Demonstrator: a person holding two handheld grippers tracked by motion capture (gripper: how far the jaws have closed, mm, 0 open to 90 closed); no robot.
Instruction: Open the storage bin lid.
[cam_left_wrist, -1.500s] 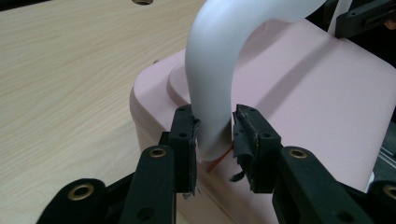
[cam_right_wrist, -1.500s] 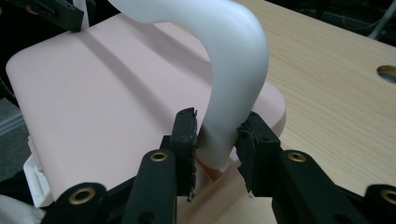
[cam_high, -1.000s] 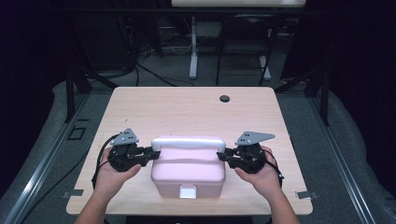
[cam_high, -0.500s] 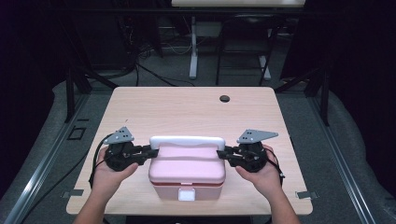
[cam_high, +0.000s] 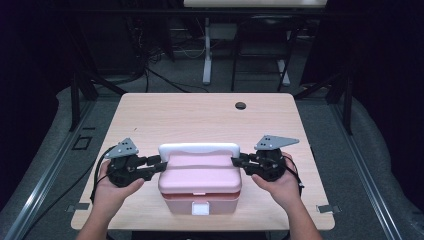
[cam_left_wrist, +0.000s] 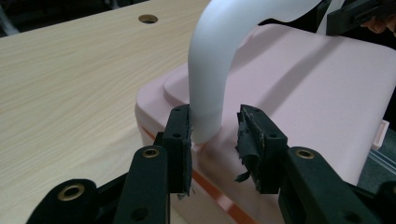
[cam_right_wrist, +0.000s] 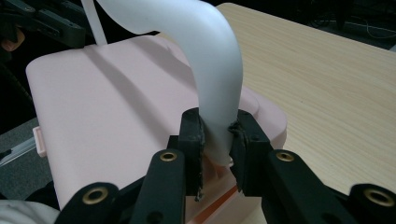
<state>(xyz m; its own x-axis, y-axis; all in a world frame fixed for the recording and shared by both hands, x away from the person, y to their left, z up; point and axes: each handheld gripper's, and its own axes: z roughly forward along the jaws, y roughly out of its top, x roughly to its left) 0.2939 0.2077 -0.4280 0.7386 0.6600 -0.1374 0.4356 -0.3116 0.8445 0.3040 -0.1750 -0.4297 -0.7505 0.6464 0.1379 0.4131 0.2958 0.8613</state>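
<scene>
1. High view: pink box is sitting near the table's front edge, white handle standing up; left gripper and right gripper are flanking it.
2. Left gripper view: fingers have just been opening, handle end between them, one side apparently touching still.
3. Right gripper view: fingers are clamping the handle's other end.

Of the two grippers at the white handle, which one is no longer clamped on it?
The left gripper: a gap shows beside the handle; its jaws just opened. The right gripper pinches its end.

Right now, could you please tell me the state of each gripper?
Left gripper: open; jaws have just been opening, handle between them with a gap at one pad.
Right gripper: shut on the handle.
</scene>
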